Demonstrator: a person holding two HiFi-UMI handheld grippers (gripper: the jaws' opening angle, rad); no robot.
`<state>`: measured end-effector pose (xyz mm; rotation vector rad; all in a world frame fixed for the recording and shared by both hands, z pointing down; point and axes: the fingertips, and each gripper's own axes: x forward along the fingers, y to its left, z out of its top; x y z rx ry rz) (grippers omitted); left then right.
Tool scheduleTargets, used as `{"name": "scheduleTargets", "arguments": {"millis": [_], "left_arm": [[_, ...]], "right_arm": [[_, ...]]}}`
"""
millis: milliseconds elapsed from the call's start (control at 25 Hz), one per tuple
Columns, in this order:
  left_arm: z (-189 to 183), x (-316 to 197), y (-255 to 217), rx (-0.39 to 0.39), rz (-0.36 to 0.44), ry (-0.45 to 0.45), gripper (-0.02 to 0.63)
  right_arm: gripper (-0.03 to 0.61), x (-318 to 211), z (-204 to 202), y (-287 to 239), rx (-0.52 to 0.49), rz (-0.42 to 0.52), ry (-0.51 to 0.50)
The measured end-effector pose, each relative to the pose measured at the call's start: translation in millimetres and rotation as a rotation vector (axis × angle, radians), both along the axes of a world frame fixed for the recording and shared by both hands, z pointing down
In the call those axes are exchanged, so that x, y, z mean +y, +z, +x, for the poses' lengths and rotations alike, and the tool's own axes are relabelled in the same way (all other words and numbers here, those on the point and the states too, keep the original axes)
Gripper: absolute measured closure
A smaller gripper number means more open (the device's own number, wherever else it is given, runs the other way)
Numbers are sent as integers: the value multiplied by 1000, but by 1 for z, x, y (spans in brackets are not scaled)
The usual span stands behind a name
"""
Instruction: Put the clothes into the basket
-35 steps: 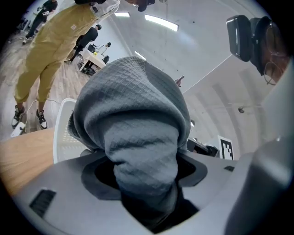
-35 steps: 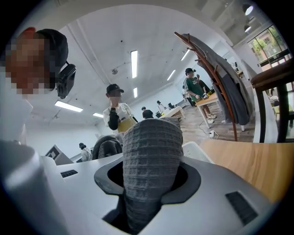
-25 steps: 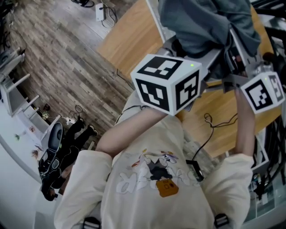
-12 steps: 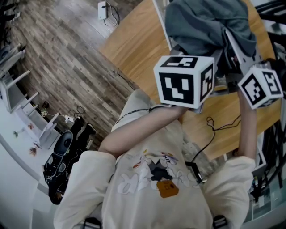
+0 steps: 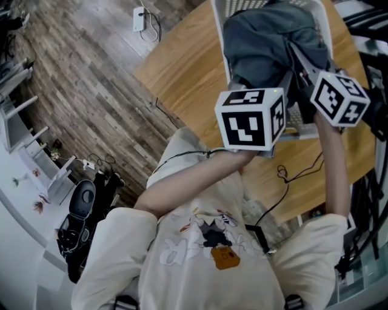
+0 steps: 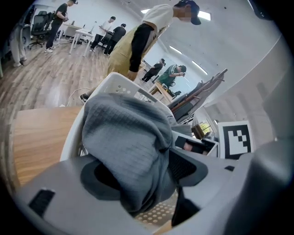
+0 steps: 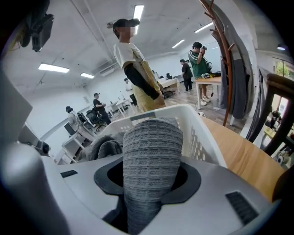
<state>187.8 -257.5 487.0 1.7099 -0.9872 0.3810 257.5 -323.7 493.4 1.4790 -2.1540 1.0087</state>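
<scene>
A grey knit garment hangs bunched over the white perforated basket at the far side of the wooden table. Both grippers hold it. My left gripper is at the basket's near rim, its jaws hidden under its marker cube. In the left gripper view, my left gripper is shut on a thick fold of the garment, with the basket just behind. My right gripper reaches in from the right. My right gripper is shut on a ribbed fold before the basket.
A black cable trails over the table's near edge. A person in an apron stands beyond the basket, beside a coat rack. A white charger lies on the wooden floor at left. Desks and other people fill the background.
Both grippers have carried the garment forward over the basket. The left marker cube has shifted right, and the right one up and left. More of the basket's rim shows.
</scene>
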Motion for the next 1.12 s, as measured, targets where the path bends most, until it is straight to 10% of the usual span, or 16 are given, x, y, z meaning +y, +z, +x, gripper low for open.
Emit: {"name": "scheduleTargets", "arguments": {"millis": [1120], "left_arm": [[-4,10,-3,32,3,-21,316]], "right_arm": [[364,4,7,14,81,-73,39]]}}
